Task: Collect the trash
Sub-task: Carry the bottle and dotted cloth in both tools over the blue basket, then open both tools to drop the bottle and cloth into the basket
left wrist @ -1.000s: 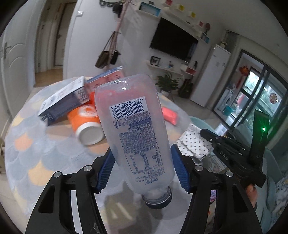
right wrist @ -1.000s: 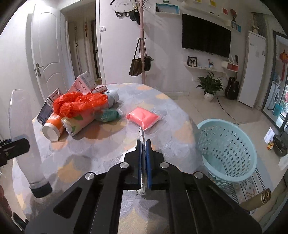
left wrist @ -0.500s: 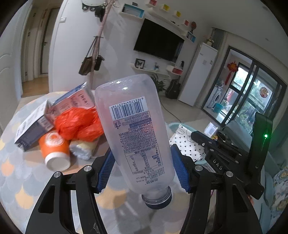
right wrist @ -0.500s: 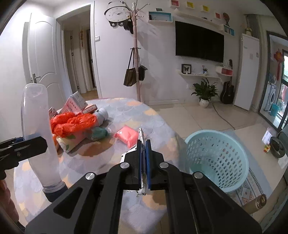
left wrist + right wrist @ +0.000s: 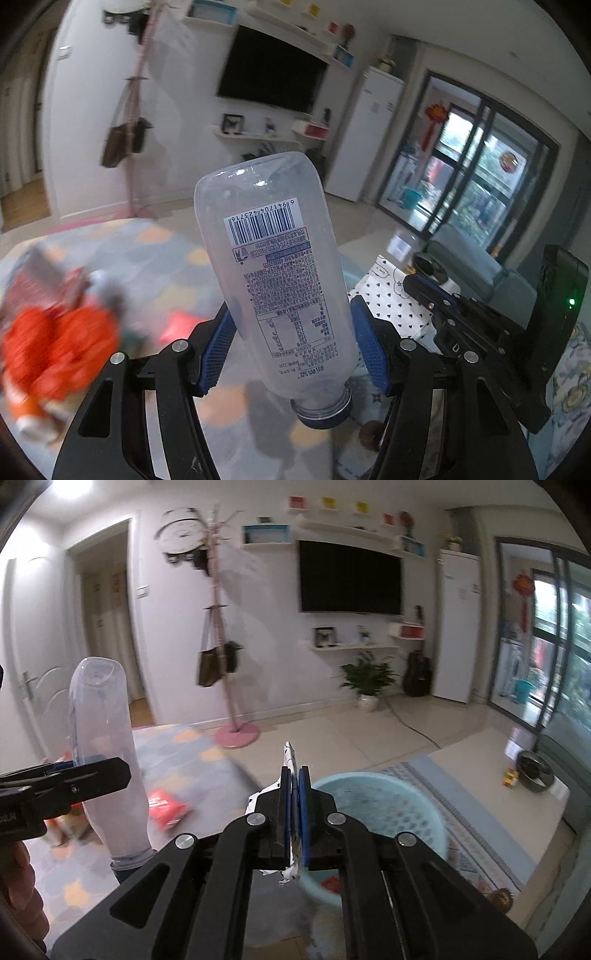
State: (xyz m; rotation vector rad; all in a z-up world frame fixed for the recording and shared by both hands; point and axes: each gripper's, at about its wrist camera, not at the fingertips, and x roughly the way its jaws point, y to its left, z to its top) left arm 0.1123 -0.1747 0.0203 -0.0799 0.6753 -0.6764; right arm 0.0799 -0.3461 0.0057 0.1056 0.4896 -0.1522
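Observation:
My left gripper [image 5: 291, 306] is shut on a clear plastic bottle [image 5: 280, 273], held upside down with its blue-ringed neck pointing down. In the right wrist view the same bottle [image 5: 107, 760] stands at the left in that gripper [image 5: 110, 775]. My right gripper [image 5: 294, 771] is shut on a thin white wrapper with black spots [image 5: 290, 755], just above the near rim of a light blue basket [image 5: 388, 801]. From the left wrist, the spotted wrapper [image 5: 388, 299] shows to the right of the bottle. A red scrap [image 5: 332, 884] lies inside the basket.
The round patterned table [image 5: 184, 746] holds a red packet [image 5: 166, 805] and, at its left, a blurred orange bag [image 5: 59, 339] among boxes and a cup. A pink coat stand [image 5: 221, 646] rises behind the table. A person's hand [image 5: 22, 878] is at the lower left.
Both grippers have swung right, away from the trash pile and toward the basket, which now lies just beyond the right fingertips. Bottle and wrapper stay gripped as before.

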